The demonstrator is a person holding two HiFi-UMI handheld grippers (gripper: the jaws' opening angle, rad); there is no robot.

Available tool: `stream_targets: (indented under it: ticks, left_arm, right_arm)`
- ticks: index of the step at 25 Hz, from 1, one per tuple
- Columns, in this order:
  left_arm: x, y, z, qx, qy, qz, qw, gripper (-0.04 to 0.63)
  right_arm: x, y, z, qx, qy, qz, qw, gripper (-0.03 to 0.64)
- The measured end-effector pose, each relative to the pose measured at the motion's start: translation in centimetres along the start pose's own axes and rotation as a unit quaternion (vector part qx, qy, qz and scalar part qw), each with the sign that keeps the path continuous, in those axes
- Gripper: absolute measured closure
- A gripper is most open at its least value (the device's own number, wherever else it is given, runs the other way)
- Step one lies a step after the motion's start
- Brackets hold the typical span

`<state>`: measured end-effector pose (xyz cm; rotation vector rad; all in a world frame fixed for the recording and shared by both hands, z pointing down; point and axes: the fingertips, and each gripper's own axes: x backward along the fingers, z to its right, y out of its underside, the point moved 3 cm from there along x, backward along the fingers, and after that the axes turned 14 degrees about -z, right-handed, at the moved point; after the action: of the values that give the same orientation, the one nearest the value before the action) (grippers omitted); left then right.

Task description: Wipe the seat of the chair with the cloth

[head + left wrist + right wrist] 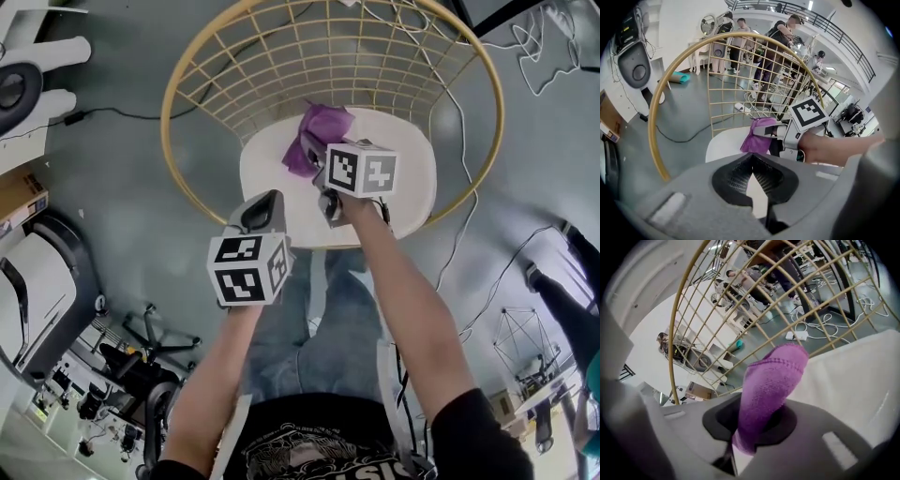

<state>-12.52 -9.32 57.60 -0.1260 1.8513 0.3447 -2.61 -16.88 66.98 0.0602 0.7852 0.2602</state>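
Note:
The chair has a gold wire back and a round white seat. A purple cloth hangs bunched over the middle of the seat, and my right gripper is shut on it. In the right gripper view the cloth stands up out of the jaws above the seat. My left gripper hovers at the seat's near left edge, shut and holding nothing. The left gripper view looks across the seat at the cloth and the right gripper.
Cables trail over the grey floor behind and to the right of the chair. White equipment stands at the left, and a black wheeled base at the lower left. Several people stand far behind the chair.

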Motion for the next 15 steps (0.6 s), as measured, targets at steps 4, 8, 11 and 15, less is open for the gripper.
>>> stream_targets:
  ticks: [4, 8, 11, 15]
  left_arm:
    - [-0.5, 0.0, 0.5, -0.008, -0.003, -0.002, 1.0, 0.594]
    - [-0.9, -0.1, 1.3, -0.017, -0.002, -0.008, 0.9998, 0.594]
    - [-1.0, 0.1, 2.0, -0.022, -0.001, -0.012, 0.9997, 0.594]
    - [-1.3, 0.4, 3.3, -0.028, -0.001, -0.013, 0.9995, 0.594]
  right_arm:
    - [0.9, -0.2, 1.5, -0.019, 0.009, 0.014, 1.0, 0.558]
    - [2.6, -0.4, 3.5, -0.045, 0.022, 0.035, 0.998, 0.558]
    - [4.2, -0.3, 4.7, -0.062, 0.031, 0.049, 0.996, 0.558]
    - [6.7, 0.4, 6.6, -0.085, 0.038, 0.076, 0.993, 0.558]
